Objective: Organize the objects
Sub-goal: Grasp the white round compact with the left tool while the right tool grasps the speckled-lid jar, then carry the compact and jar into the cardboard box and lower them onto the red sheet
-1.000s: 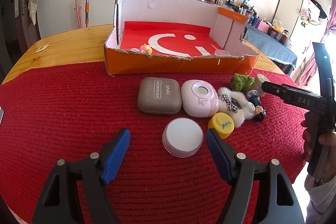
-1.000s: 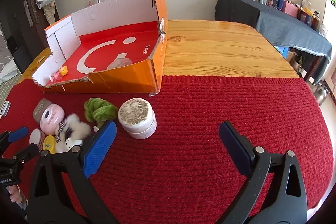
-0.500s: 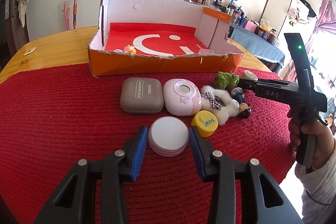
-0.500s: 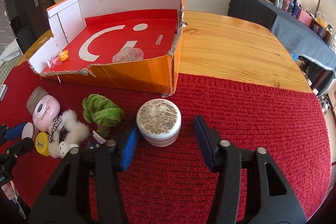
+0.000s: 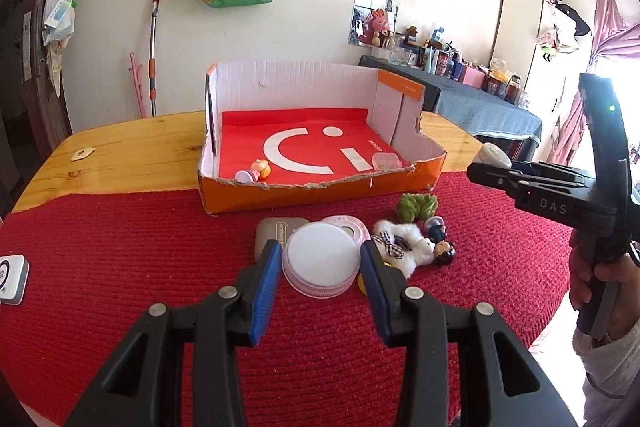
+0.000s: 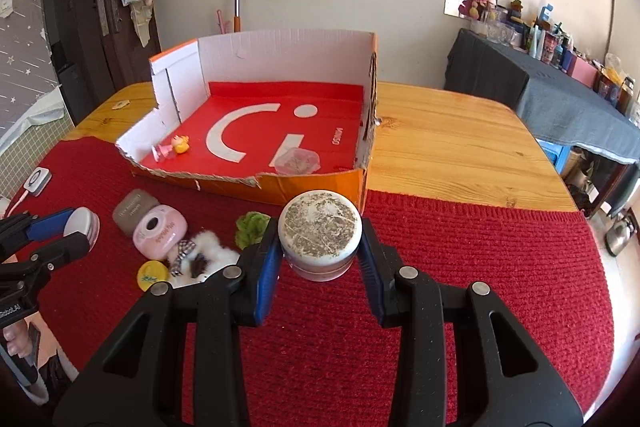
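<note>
Blue-padded, the left tool has closed on the white-lidded jar and the right tool on the speckled-lid jar, both now lifted off the red mat, seemingly ready for the orange box.

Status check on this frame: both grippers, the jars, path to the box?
Left gripper shut on white-lid jar. Right gripper shut on speckled-lid jar. Orange box ahead, nothing between.
</note>
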The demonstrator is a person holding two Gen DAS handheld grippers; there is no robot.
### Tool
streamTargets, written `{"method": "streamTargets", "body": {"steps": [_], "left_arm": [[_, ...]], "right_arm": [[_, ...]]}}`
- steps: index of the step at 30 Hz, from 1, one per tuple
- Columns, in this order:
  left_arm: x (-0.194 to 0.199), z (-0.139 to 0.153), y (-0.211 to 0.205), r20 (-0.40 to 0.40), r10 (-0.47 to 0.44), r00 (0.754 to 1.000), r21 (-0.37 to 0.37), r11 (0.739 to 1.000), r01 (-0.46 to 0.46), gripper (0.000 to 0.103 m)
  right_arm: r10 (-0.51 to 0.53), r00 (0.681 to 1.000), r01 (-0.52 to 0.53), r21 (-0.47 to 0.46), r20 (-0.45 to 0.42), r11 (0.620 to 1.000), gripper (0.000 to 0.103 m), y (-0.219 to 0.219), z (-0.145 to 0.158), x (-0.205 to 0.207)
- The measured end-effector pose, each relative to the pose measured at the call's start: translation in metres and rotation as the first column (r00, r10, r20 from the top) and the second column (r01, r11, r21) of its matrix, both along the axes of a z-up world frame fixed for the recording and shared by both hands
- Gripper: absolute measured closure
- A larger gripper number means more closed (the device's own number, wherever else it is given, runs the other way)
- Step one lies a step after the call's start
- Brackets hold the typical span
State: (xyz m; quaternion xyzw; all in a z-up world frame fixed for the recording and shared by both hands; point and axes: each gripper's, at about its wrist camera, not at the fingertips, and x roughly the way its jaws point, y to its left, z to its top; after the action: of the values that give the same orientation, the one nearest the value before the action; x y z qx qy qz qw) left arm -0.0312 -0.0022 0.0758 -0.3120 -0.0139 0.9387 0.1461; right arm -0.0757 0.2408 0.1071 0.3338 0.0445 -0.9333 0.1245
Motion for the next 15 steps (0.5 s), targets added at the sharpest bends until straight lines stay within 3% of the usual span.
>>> {"method": "streamTargets", "body": {"steps": [6,15], "left_arm": [[0.003,0.006,-0.004,-0.016,0.008,1.000,0.004,1.000,-0.007,0.061],[0.003,0.005,-0.006,-0.008,0.007,1.000,0.010,1.000,-0.007,0.060]], "right_arm": [[0.051,0.998,-0.052,-0.006,-0.042,0.999,0.068,-0.012,0.017,0.016],[0.065,0.998,-0.065,-0.010,-0.022,0.998,0.068,-0.018,0.009,0.017]]}}
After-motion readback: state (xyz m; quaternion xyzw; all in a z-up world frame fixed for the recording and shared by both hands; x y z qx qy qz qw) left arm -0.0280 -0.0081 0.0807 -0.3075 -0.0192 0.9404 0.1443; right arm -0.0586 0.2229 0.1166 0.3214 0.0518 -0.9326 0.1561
